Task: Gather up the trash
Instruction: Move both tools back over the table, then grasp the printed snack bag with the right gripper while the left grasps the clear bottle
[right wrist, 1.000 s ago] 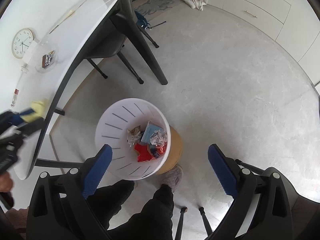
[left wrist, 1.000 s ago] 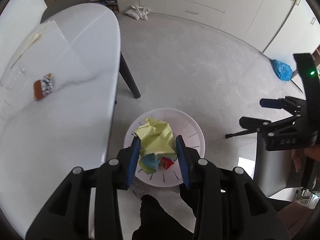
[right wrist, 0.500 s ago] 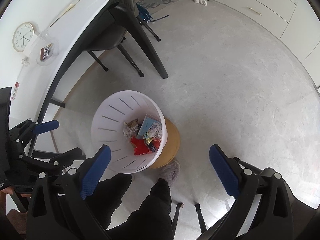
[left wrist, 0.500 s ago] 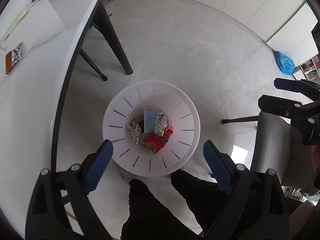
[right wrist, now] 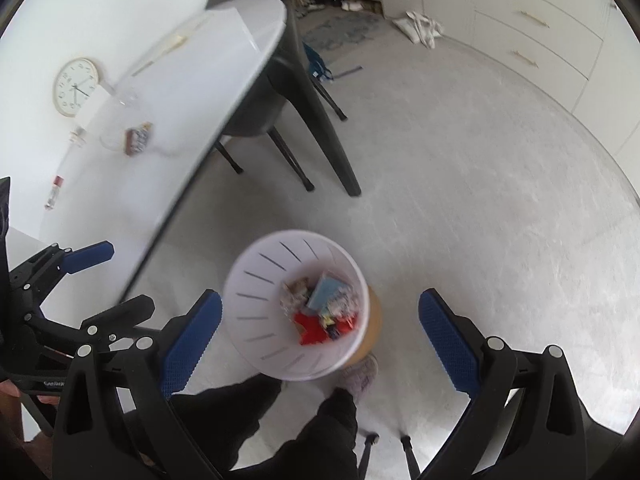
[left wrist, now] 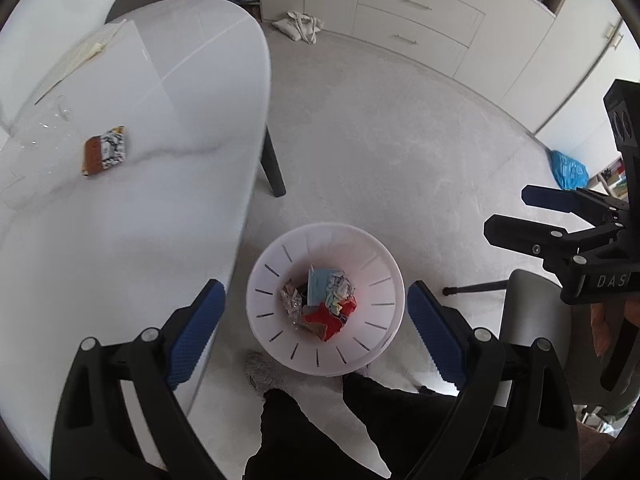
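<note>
Both my claws are empty, jaws spread wide. Left claw (left wrist: 312,332) hangs over the white bin (left wrist: 325,299), which sits on the floor just off the table (left wrist: 132,216) edge, near my feet. Right claw (right wrist: 320,336) also looks down at the bin, a little to its far side from the table; that view is motion-blurred.

Done so far, judging by what lies in the bin: a pile of trash (left wrist: 322,302) at the bottom, with red wrapper, pale blue packet, crinkled clear plastic and a crumpled paper ball. Nothing sits on the rim, all of it is well inside.

Left to do: one snack wrapper (left wrist: 106,155), brown end with black-and-white print, lies on the table well away from the bin, toward the wall side. Beside it there's something clear, maybe a glass or plastic film; can't tell if that's trash. From the right wrist view a small tube with red cap (right wrist: 55,191) lies further along the table from the bin; unclear if that counts either.

My call: most of it collected, at least the wrapper remaining. Next I'd reach an open claw from the bin across to it.
</note>
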Action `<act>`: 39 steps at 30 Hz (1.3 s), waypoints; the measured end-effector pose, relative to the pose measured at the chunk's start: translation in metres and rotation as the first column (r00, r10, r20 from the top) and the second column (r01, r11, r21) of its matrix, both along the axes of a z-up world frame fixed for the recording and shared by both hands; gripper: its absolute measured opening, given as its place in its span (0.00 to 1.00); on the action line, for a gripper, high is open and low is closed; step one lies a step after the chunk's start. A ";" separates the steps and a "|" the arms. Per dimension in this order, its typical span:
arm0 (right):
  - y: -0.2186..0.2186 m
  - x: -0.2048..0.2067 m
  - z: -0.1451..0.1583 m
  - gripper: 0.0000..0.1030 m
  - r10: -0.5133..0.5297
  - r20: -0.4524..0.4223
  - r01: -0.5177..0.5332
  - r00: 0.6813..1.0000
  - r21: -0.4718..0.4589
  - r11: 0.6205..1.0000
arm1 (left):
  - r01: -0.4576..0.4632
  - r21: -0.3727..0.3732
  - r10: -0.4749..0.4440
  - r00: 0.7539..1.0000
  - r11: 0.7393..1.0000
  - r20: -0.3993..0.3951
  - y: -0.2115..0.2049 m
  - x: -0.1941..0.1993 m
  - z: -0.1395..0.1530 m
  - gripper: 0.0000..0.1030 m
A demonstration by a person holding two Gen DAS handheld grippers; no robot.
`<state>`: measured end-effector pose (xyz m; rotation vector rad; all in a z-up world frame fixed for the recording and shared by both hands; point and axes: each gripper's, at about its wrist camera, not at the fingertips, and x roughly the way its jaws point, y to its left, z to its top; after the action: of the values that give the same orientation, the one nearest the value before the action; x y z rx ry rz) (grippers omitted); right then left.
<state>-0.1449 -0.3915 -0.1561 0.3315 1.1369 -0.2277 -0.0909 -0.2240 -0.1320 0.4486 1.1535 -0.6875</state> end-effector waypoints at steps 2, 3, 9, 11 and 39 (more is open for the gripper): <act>0.011 0.013 0.015 0.96 0.026 0.040 -0.026 0.999 0.000 1.000 | -0.037 -0.023 0.038 0.999 0.999 0.030 0.016 0.012 0.017 0.89; 0.018 0.020 0.022 0.96 0.040 0.056 -0.040 0.998 -0.001 0.999 | -0.060 -0.034 0.061 0.997 0.998 0.049 0.026 0.019 0.027 0.89; 0.059 0.070 0.040 0.97 0.152 0.118 -0.151 0.981 -0.019 0.988 | -0.187 -0.074 0.196 0.972 0.980 0.133 0.095 0.061 0.068 0.92; 0.072 0.089 0.039 0.97 0.187 0.118 -0.185 0.975 -0.021 0.982 | -0.229 -0.077 0.239 0.959 0.970 0.155 0.119 0.074 0.076 0.92; 0.239 0.303 -0.061 0.81 0.825 -0.270 -0.868 0.497 -0.150 0.474 | -0.517 -0.061 0.520 0.844 0.854 0.134 0.273 0.148 0.074 0.92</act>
<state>0.1585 -0.1528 -0.2172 -0.5506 1.2878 0.5099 0.0570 0.0492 -0.0577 0.1453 1.0623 -0.1870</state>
